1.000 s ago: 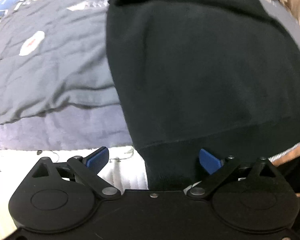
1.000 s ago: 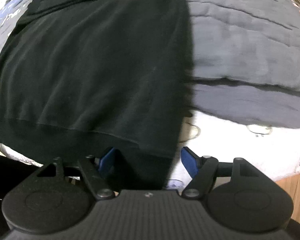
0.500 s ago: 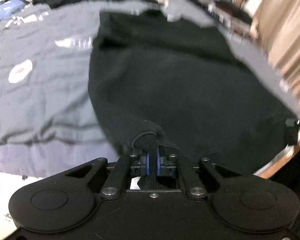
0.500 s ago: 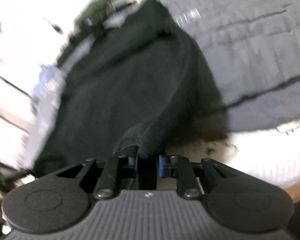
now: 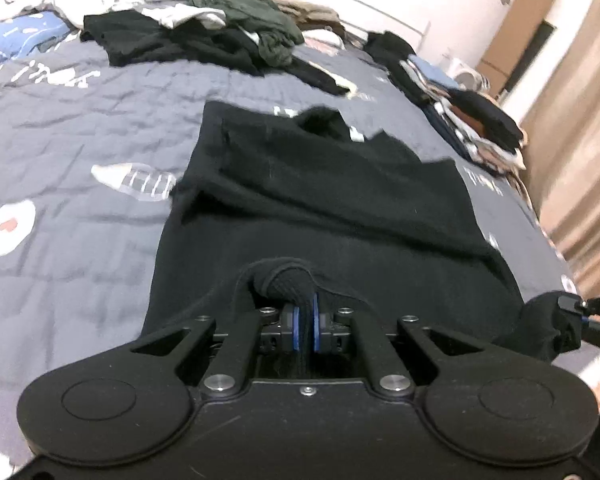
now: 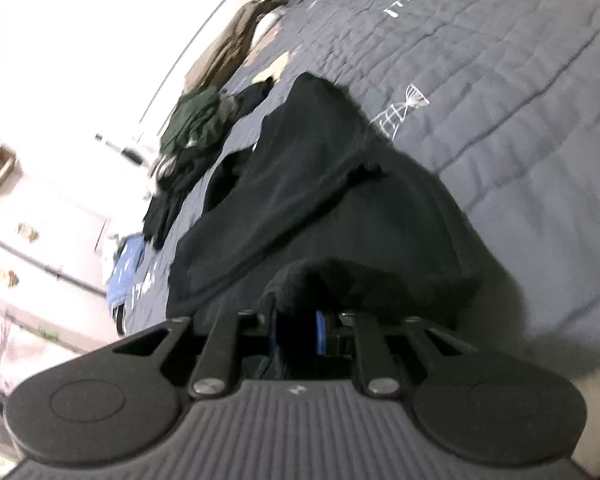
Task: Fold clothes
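A black sweater lies spread on a grey quilted bed, sleeves folded across its chest. My left gripper is shut on the sweater's ribbed bottom hem at its left corner and holds it lifted. My right gripper is shut on the hem's right corner of the sweater, also lifted. The right gripper also shows at the right edge of the left wrist view, pinching the black cloth.
The grey quilt carries white prints. A heap of unfolded clothes lies at the bed's far end. A stack of folded clothes sits at the far right edge. A beige curtain hangs to the right.
Both grippers went from open around the hem to shut on it, then lifted the hem off the bed's near edge and carried it up and forward over the sweater.
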`<state>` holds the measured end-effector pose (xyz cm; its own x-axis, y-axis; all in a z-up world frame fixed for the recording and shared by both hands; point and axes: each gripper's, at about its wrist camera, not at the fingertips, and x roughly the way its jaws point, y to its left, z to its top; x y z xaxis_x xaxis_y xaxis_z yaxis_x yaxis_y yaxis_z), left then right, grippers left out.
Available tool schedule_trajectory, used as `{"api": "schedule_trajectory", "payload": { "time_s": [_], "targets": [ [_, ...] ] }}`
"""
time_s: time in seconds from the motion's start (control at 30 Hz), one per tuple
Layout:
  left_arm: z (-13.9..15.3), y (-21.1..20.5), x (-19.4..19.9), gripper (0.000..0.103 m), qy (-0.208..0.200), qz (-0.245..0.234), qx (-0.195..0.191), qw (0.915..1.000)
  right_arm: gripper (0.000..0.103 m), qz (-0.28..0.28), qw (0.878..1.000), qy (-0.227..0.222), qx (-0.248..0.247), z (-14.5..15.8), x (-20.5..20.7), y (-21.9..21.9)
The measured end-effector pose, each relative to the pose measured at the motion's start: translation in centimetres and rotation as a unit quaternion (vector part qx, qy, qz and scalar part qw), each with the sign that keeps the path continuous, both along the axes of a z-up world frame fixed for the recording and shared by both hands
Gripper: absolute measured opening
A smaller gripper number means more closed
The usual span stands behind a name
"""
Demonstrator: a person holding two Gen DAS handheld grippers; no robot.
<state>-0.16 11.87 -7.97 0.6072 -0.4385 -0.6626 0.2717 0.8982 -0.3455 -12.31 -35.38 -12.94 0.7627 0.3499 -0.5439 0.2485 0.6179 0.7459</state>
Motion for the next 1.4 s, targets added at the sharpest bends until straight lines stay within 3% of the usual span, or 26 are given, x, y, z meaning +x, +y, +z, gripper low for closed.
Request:
{"api": "schedule_trajectory", "payload": {
  "time_s": [0.13,0.3,0.37,0.43,0.5,0.57,0.63,0.9,1.03,1.2,1.4],
  "targets": [
    [1.1,-1.0,3.3,0.006,-0.023,0.023,-0.017,0.9993,0.016,-0.018,1.000,-0.020,0.012,0.5,3.9,-0.8],
    [1.3,-2.1,8.1,0.010,-0.061,0.067,-0.034,0.9953,0.020,-0.052,0.996,-0.054,-0.043,0.4,9.4,-1.8],
    [0.4,-2.1,9.6,0.028,-0.061,0.112,-0.027,0.9915,0.024,-0.063,0.994,-0.055,-0.075,-0.5,11.1,-2.3],
    [-0.3,-1.7,9.5,0.059,-0.064,0.147,-0.011,0.9870,0.036,-0.077,0.989,-0.040,-0.116,-1.1,11.4,-2.6],
    [-0.5,-1.2,8.0,0.077,-0.090,0.154,0.016,0.9839,0.046,-0.086,0.984,-0.034,-0.152,-1.2,11.3,-2.8],
    [-0.7,-0.6,6.5,0.079,-0.101,0.158,0.033,0.9817,0.056,-0.090,0.980,-0.050,-0.173,-0.4,10.1,-2.8],
    [-1.1,0.2,5.0,0.079,-0.082,0.164,0.011,0.9829,0.064,-0.088,0.978,-0.045,-0.186,0.4,9.0,-2.3],
    [-3.5,1.9,-0.1,0.083,-0.024,0.205,-0.077,0.9755,0.066,-0.051,0.988,-0.012,-0.146,-1.4,3.8,1.0],
    [-5.4,2.3,-0.3,0.083,0.014,0.223,-0.099,0.9698,0.066,-0.071,0.988,0.001,-0.135,-2.7,1.9,1.9],
    [-6.6,1.8,0.4,0.083,0.020,0.220,-0.116,0.9684,0.066,-0.088,0.991,-0.014,-0.103,-3.0,-0.2,1.9],
    [-8.4,1.3,2.8,0.083,0.034,0.233,-0.128,0.9634,0.066,-0.082,0.995,0.015,-0.059,-6.0,0.9,2.4]
  ]
}}
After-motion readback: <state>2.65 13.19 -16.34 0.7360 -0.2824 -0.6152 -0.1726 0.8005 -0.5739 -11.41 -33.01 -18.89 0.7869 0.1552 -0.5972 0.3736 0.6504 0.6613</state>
